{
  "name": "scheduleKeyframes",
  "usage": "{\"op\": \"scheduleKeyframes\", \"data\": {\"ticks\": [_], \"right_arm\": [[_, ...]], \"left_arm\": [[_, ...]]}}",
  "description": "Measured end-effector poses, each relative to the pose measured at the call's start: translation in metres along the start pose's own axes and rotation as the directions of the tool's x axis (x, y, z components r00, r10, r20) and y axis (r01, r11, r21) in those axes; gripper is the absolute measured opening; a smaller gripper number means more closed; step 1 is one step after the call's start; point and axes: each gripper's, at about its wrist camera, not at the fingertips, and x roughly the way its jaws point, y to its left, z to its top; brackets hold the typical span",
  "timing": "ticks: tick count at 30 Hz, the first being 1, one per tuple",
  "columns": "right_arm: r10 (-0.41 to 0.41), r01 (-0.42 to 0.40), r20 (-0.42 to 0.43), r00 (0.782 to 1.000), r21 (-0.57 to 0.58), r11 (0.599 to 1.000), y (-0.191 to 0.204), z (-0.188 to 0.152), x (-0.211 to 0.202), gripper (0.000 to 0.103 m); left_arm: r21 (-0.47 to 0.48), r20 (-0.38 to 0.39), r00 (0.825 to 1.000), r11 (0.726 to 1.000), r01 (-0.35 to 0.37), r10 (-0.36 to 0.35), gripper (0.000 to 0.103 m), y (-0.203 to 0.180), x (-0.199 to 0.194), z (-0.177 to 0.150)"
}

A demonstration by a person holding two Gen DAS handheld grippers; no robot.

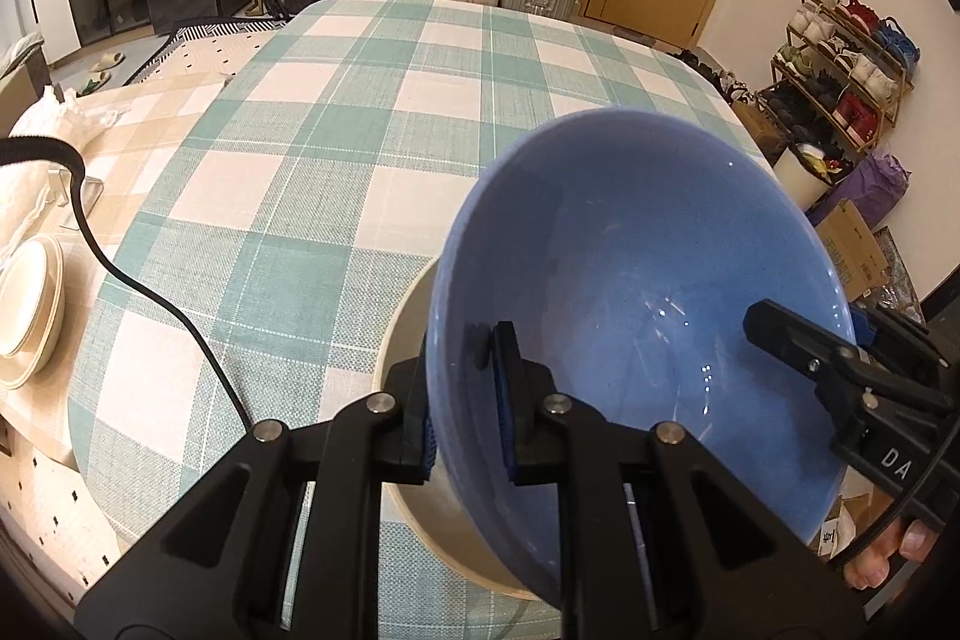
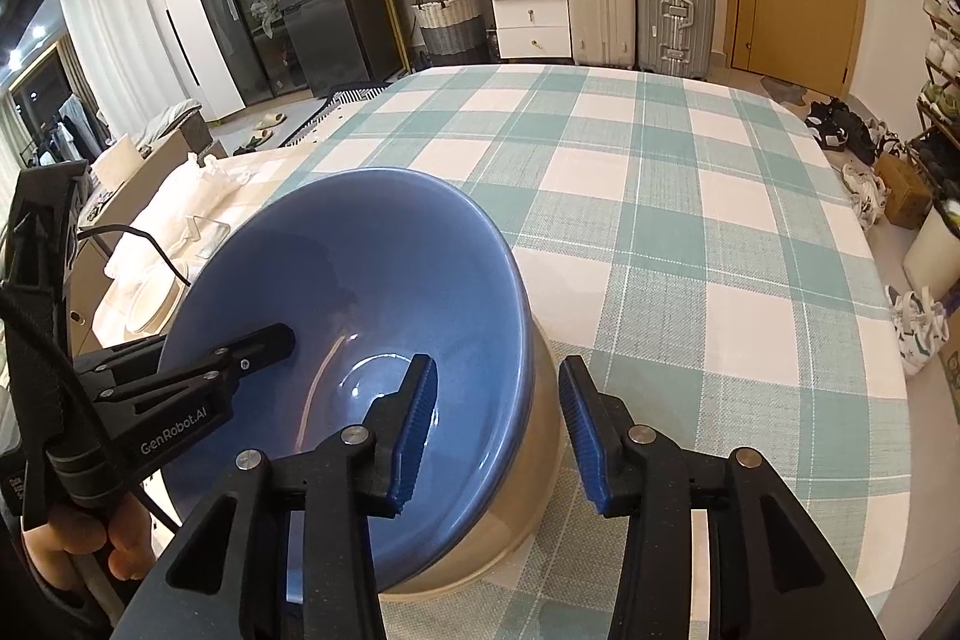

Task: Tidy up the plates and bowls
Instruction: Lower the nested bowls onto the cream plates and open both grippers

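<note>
A blue bowl [image 1: 630, 250] [image 2: 372, 268] sits tilted inside a larger cream bowl [image 1: 414, 322] [image 2: 540, 460] near the front edge of the table. My left gripper [image 1: 459, 370] [image 2: 222, 343] is shut on the blue bowl's left rim, one finger inside and one outside. My right gripper [image 2: 495, 400] [image 1: 822, 334] straddles the opposite rim. Its blue pads [image 2: 414, 418] stand apart from the wall, touching nothing.
A green and white checked tablecloth [image 1: 360, 100] stretches away behind the bowls. A stack of cream plates [image 1: 24, 304] lies on a lower surface at the left, and a black cable [image 1: 150, 298] runs across the cloth there. Suitcases [image 2: 672, 4] and a shoe rack [image 1: 840, 58] stand beyond the table.
</note>
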Motion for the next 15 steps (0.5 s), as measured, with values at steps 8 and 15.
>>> {"op": "scheduleKeyframes", "data": {"ticks": [8,15], "right_arm": [[-0.016,0.017,0.045,0.999,-0.005,1.000,-0.001,-0.003,-0.011,0.056],[-0.015,0.016,0.100,0.995,-0.010,1.000,0.000,-0.003,-0.028,0.078]], "left_arm": [[0.000,0.030,1.000,1.000,-0.004,0.004,0.037,0.005,-0.008,0.002],[0.011,0.088,0.996,1.000,0.007,-0.008,0.061,0.010,-0.028,0.002]]}}
